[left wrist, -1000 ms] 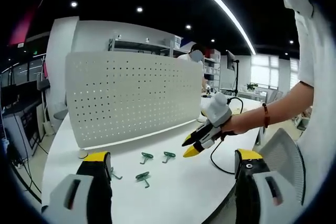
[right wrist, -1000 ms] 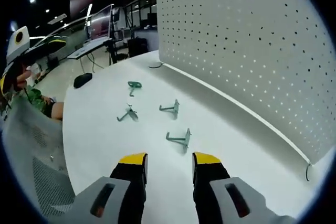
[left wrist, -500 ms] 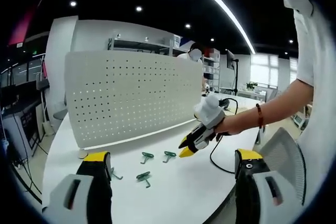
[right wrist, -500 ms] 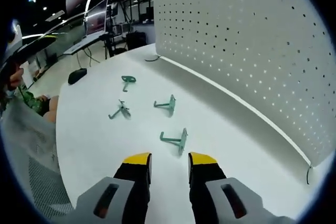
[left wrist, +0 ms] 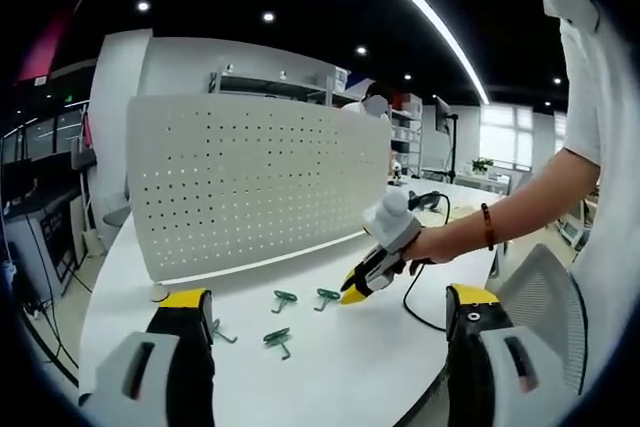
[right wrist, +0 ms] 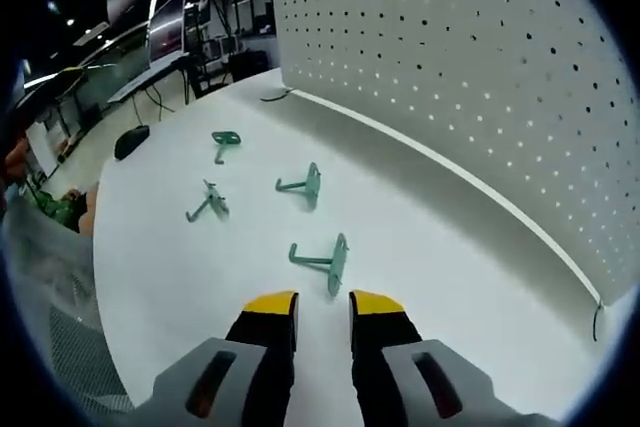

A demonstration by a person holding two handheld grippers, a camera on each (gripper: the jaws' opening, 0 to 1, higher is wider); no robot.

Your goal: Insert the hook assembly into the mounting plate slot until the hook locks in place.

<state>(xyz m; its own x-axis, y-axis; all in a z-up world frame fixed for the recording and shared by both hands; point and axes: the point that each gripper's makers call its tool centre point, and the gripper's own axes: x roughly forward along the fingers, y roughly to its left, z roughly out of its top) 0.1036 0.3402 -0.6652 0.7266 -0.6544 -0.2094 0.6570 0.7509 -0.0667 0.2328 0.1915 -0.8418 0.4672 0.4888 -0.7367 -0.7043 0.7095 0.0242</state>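
Observation:
A white perforated mounting plate [left wrist: 250,187] [right wrist: 450,67] stands upright on the white table [left wrist: 340,367]. Several green hooks lie in front of it. The nearest hook [right wrist: 325,259] [left wrist: 326,296] lies just ahead of my right gripper [right wrist: 322,302], whose yellow-tipped jaws stand a narrow gap apart with nothing between them. Beyond it lie a second hook [right wrist: 303,183] and a third hook [right wrist: 207,202]. In the left gripper view, the right gripper [left wrist: 355,290] tilts down, its tips close to the table beside that hook. My left gripper [left wrist: 328,299] is held back, wide open and empty.
A person's forearm [left wrist: 520,212] holds the right gripper. A black cable [left wrist: 415,299] trails across the table on the right. A grey mesh chair [left wrist: 545,297] [right wrist: 50,317] sits at the table's edge. A dark mouse-like object [right wrist: 130,140] lies at the far end.
The right gripper has moved down and forward toward the nearest hook, and its jaws have narrowed. The left gripper has stayed put.

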